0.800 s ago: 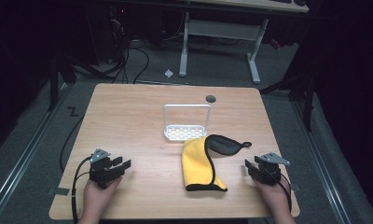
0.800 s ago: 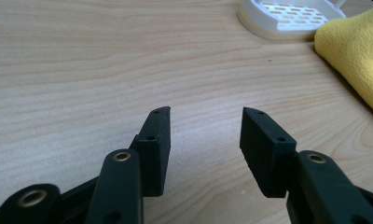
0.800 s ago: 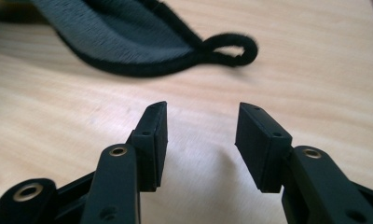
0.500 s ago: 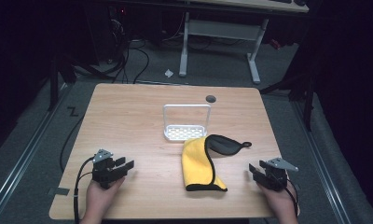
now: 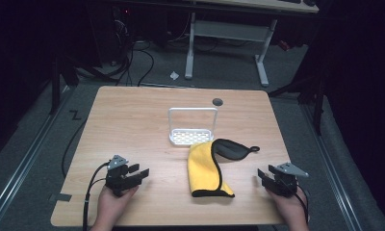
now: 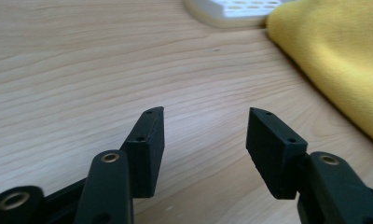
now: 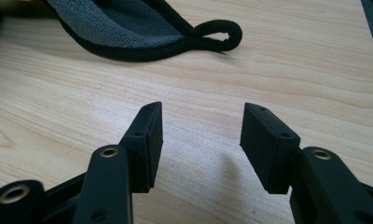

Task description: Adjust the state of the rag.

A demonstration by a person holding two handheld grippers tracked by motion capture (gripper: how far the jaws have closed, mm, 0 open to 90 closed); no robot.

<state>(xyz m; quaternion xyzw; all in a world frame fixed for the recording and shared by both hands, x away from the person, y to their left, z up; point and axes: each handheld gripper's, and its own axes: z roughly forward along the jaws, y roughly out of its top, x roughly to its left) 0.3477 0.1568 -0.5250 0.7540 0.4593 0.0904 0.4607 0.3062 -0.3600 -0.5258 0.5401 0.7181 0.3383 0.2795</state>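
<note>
Toward the near right corner of the bench (image 5: 133,120), right tool (image 5: 263,177), now a shade closer to the near edge and the right edge than 0.8 s ago, and holding that spot over the last half second. Jaws spread wide, with nothing between them but bare wood. Points toward the cloth (image 5: 205,171) from the right, well apart from it.

Near the near left corner, left tool (image 5: 138,172), hardly shifted across the three high views. Jaws likewise spread and empty, low over the wood, aimed at the yellow side of the cloth.

Between the two, nearer the near edge than the far one, cloth unmoved: folded, yellow face up, black edging, grey underside turned out at its far end, a small loop (image 5: 252,149) trailing toward the right edge. Far end touches or just overlaps the white rack (image 5: 192,137) at the bench's middle; hard to tell which.

Reads as a pause or a start position rather than an approach: a slight drawing back on the right, no reach from the left, no contact with anything. Probably means the handling of the cloth is not yet begun. Next, likely a move inward from both sides to pinch the cloth's edges, the near corners being the closest grip.
</note>
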